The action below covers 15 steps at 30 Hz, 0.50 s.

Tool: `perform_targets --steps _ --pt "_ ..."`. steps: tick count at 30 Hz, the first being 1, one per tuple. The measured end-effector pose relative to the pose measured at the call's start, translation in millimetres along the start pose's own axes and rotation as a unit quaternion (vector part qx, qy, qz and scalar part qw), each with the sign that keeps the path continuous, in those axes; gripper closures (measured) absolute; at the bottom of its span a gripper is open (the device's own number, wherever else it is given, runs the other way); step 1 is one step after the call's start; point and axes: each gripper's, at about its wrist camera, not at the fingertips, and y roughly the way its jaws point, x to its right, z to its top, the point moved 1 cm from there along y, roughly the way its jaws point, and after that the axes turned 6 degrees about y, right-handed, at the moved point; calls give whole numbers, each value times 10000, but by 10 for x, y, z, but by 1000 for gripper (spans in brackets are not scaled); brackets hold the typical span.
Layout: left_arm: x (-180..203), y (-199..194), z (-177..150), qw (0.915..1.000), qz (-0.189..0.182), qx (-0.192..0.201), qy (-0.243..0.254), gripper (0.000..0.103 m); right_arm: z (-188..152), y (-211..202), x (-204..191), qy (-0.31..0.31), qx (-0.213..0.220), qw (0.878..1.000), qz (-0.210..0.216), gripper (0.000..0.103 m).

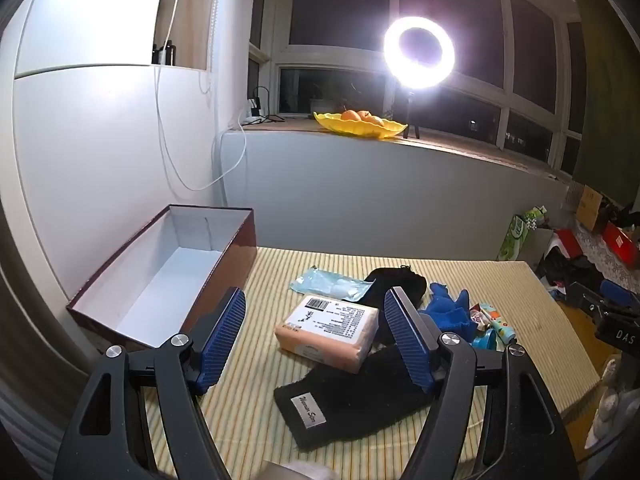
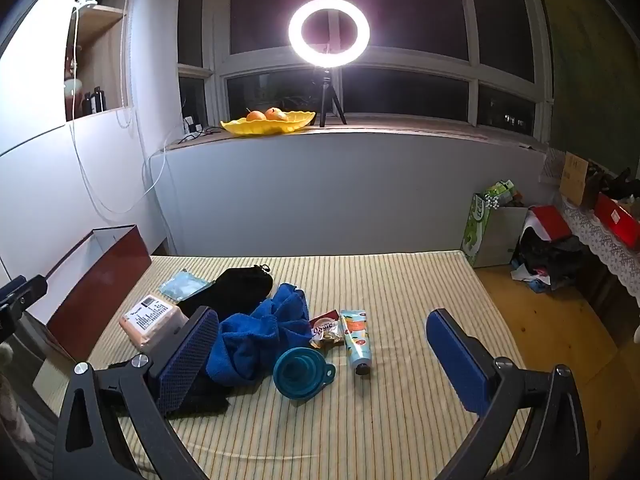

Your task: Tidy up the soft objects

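My left gripper point(image 1: 316, 340) is open above the striped mat, its fingers either side of a peach tissue pack point(image 1: 326, 332) without touching it. A black knit cloth with a label point(image 1: 344, 404) lies just in front, a black pouch point(image 1: 396, 280) and a blue towel point(image 1: 448, 312) behind. An open maroon box point(image 1: 160, 280) with a white inside stands at the left. My right gripper point(image 2: 324, 352) is open and empty above the blue towel point(image 2: 260, 336), a blue funnel point(image 2: 300, 376) and a hand cream tube point(image 2: 356, 336). The tissue pack point(image 2: 150, 322) and black pouch point(image 2: 236, 288) lie to the left.
A clear blue packet point(image 1: 328, 284) lies behind the tissue pack. A snack packet point(image 2: 326, 328) sits beside the tube. A ring light point(image 2: 328, 34) and a yellow fruit dish point(image 2: 268, 122) stand on the windowsill. Boxes and clutter point(image 2: 552, 240) fill the floor at right.
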Motion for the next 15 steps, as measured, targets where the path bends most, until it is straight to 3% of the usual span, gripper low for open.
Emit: perform_targets --steps 15 --pt "5 53 -21 9998 -153 -114 -35 31 -20 -29 20 -34 68 10000 -50 0"
